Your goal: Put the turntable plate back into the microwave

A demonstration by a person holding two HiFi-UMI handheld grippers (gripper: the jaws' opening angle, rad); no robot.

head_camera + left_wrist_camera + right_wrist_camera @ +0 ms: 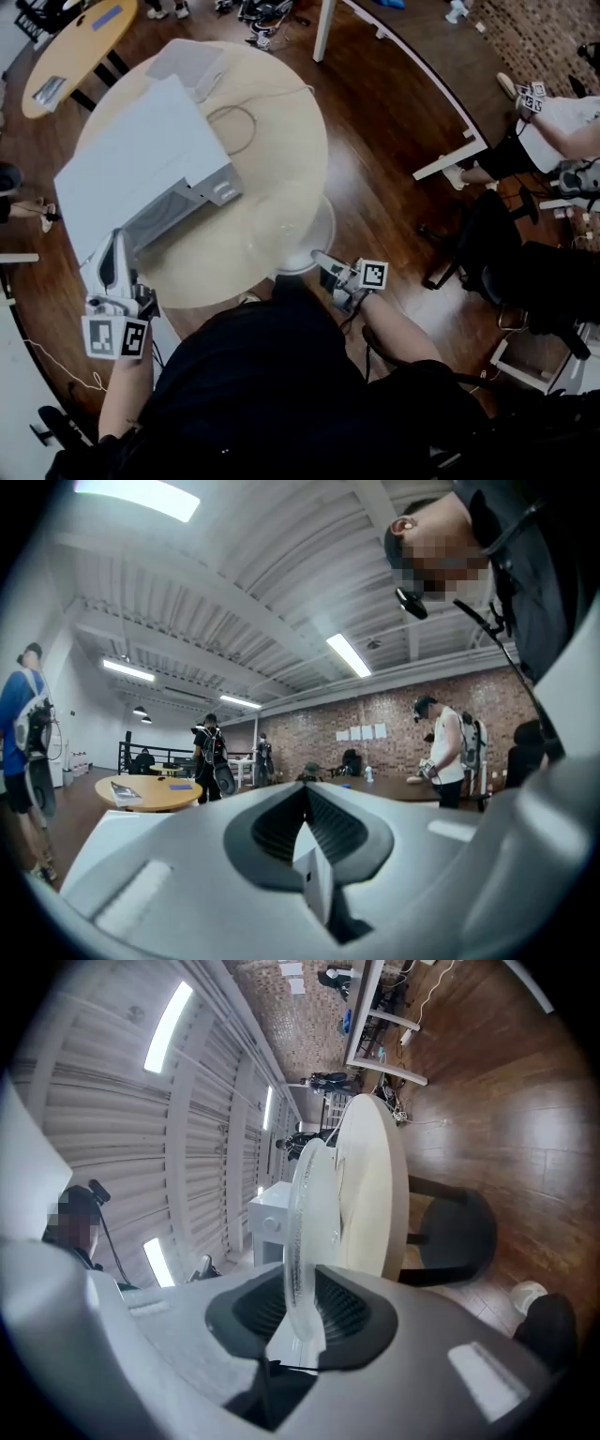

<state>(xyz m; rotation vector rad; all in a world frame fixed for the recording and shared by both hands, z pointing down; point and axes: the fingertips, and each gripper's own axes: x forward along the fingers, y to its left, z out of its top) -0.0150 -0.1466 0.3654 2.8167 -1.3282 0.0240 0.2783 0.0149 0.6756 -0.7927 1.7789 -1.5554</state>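
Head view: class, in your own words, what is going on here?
A person works with two grippers at a round table. The right gripper is shut on the rim of the glass plate, held at the table's near edge, outside the microwave. The left gripper grips the edge of what looks like the microwave's open door. The plate is not inside yet.

The microwave (141, 178) sits on the table (281, 127), plate (305, 239) to its right.
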